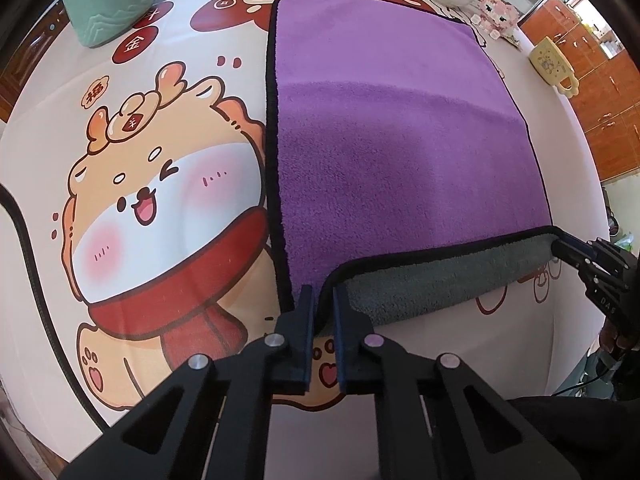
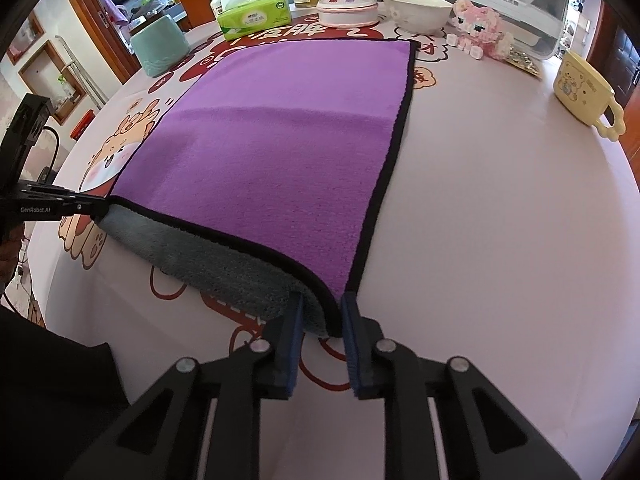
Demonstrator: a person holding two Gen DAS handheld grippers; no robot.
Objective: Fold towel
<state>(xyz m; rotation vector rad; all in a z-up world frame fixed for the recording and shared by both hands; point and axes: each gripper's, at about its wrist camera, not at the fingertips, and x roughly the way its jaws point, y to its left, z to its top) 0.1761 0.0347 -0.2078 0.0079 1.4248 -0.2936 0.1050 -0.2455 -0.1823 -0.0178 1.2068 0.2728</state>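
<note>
A purple towel (image 1: 392,128) with a black hem and grey underside lies spread on the table; it also shows in the right wrist view (image 2: 272,140). Its near edge is lifted off the table, so the grey underside (image 1: 432,280) shows. My left gripper (image 1: 323,300) is shut on the towel's near left corner. My right gripper (image 2: 320,308) is shut on the near right corner. The right gripper shows at the right in the left wrist view (image 1: 560,246), and the left gripper shows at the left in the right wrist view (image 2: 102,206).
The round table (image 2: 500,220) has a cartoon-print cloth. Along its far side stand a green cup (image 2: 160,46), a tissue pack (image 2: 256,14), a lidded dish (image 2: 347,10), a white bowl (image 2: 416,10), a pink block toy (image 2: 480,28) and a yellow mug (image 2: 584,92).
</note>
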